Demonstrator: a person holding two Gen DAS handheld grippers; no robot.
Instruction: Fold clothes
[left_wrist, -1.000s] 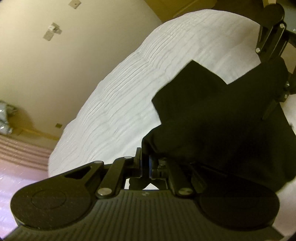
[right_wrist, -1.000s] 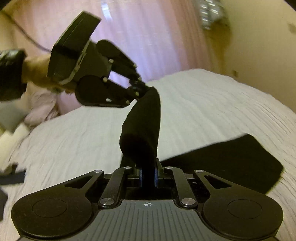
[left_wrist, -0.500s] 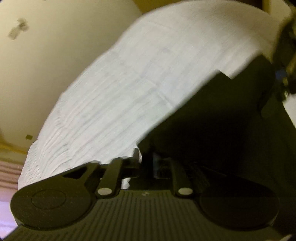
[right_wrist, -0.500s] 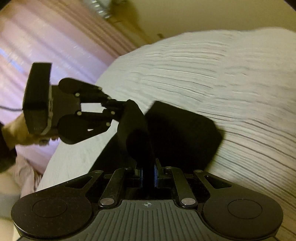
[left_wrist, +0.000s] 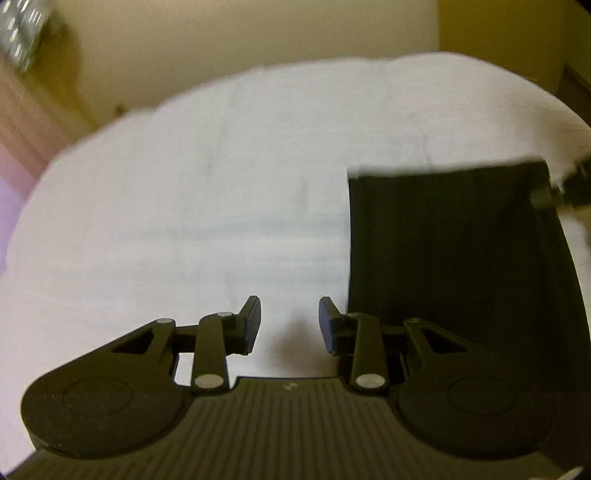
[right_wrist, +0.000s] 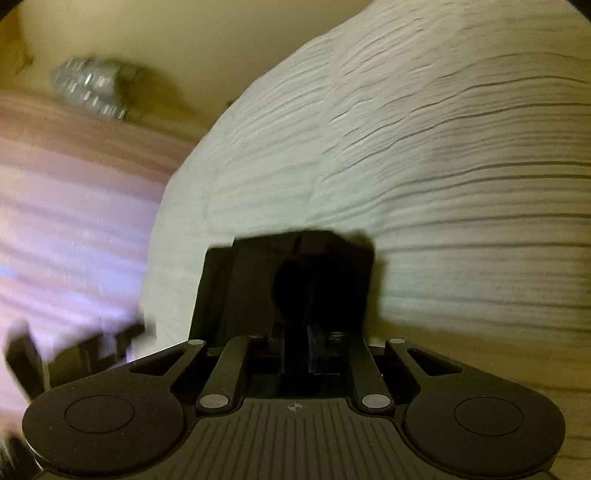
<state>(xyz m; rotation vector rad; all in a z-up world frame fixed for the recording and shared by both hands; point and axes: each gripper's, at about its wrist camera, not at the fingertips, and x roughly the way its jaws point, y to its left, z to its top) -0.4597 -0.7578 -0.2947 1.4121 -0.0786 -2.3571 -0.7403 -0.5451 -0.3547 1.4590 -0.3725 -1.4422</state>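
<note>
Black garment (left_wrist: 454, 251) is lying flat on the white bed (left_wrist: 207, 206), off at about 2 o'clock from the left gripper (left_wrist: 290, 321). That gripper's jaws have just been opening and there's nothing between them, only bedspread. The right gripper (right_wrist: 301, 343) is clamped tight on a bunched edge of the same cloth, which spreads out toward 12 o'clock. Left view is pretty blurry.
</note>
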